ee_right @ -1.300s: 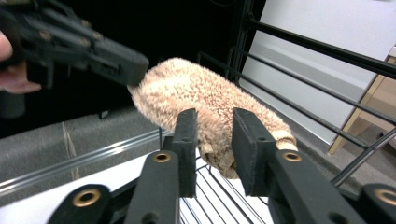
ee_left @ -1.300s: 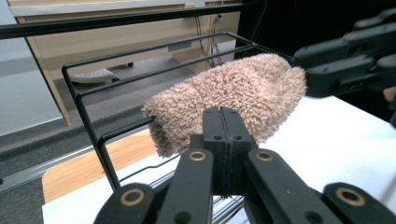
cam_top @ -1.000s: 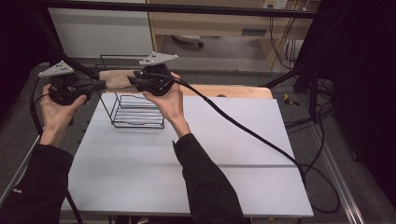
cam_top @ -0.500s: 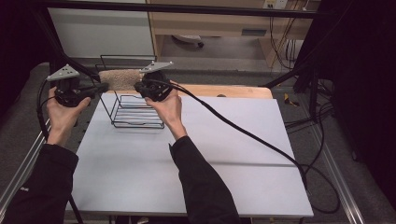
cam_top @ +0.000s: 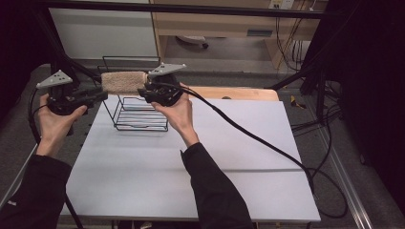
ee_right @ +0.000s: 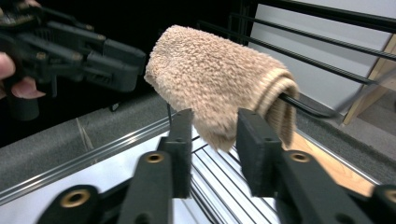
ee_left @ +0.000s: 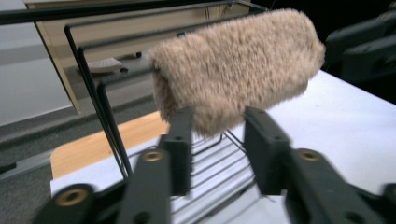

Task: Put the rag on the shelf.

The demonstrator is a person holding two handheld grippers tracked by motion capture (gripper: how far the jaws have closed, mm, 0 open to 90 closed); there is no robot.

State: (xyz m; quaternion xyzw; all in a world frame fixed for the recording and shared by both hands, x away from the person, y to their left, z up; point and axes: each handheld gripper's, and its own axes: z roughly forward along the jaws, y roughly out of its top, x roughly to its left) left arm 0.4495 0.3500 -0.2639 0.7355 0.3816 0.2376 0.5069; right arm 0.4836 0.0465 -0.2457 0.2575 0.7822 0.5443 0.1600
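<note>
The table (cam_top: pixel 191 157) bears a wire rack (cam_top: pixel 138 114) at its far left part. A towel (cam_top: pixel 123 82) is draped over the rack's top rail, likely hung there to dry or be stored. The left gripper (cam_top: pixel 98 94) sits just left of the rack, the right gripper (cam_top: pixel 144 91) just right of it. Both are spread, each with the towel's lower edge between its jaws, not pinched.
</note>
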